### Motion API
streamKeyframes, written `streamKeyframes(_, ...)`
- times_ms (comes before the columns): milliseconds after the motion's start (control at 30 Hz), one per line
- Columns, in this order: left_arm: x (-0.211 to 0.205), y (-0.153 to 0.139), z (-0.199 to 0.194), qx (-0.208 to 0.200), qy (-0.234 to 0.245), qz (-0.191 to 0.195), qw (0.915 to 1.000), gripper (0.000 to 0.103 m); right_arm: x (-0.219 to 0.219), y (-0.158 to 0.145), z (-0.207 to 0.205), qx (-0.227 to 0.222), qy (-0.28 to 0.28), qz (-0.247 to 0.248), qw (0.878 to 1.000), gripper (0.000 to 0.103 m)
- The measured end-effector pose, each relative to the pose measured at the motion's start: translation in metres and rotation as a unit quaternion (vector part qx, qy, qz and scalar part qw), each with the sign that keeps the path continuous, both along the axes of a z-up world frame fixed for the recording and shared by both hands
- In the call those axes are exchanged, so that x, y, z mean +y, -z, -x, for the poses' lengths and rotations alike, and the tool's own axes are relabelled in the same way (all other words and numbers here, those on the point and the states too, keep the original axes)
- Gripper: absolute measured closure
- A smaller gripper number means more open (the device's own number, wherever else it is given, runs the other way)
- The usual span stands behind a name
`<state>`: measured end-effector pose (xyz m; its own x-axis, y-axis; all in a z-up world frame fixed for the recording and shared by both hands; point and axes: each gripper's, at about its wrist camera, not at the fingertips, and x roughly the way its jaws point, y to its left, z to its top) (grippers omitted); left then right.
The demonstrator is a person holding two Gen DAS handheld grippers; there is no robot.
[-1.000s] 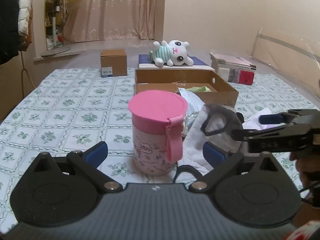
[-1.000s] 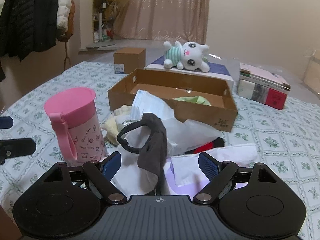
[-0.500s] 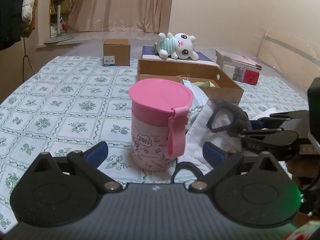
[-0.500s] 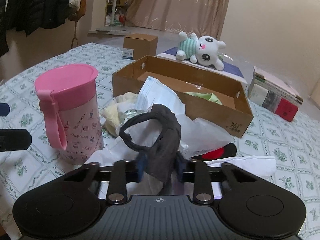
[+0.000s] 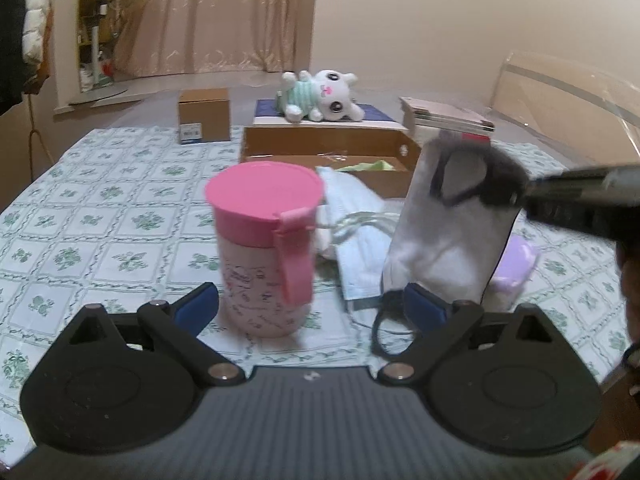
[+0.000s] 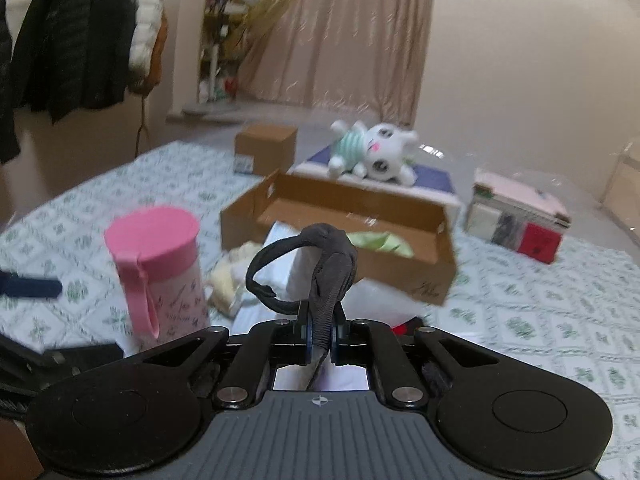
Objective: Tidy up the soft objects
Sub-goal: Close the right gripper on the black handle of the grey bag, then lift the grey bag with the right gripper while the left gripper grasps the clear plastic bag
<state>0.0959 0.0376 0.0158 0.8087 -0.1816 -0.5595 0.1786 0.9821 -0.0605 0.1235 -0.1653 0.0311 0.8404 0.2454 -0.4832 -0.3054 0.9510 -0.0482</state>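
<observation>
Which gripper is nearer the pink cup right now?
Left. The left gripper is open with the pink cup standing between its fingertips. The right gripper is off to the cup's right, shut on the dark mask.

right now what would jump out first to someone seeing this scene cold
The right gripper is clamped on a dark gray fabric piece with a black elastic loop, lifted above the pile. A pink lidded cup stands between the open left gripper's fingers, and a white plush bunny lies beyond the cardboard box.

Warm, dim indoor light – soft shadows, fisheye bending at the edges, motion blur throughout.
</observation>
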Motion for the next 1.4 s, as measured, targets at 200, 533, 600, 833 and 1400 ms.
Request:
streamKeyframes(200,-0.029,0.001,-0.001,-0.009,0.022,-0.005,0.9997,0.012,-0.031,-0.028,0.015,-0.024,0.032,-0.001,0.999,0.095)
streamKeyframes(533,-0.079,0.003,-0.027,-0.027,0.051,-0.016,0.9982,0.019,-0.073,-0.052,0.020,-0.057,0.083,0.011,0.995,0.095)
streamKeyframes(600,-0.087,0.004,-0.036,-0.027,0.057,-0.016,0.9979,0.019,-0.080,-0.053,0.017,-0.058,0.090,0.010,0.994,0.095)
streamKeyframes(833,-0.115,0.005,-0.084,-0.017,0.085,-0.032,0.9957,0.020,-0.101,-0.050,0.003,-0.061,0.101,0.019,0.993,0.095)
streamKeyframes(1400,-0.134,0.041,-0.166,0.058,0.115,-0.083,0.9882,0.032,-0.134,-0.023,-0.028,-0.043,0.115,0.009,0.992,0.095)
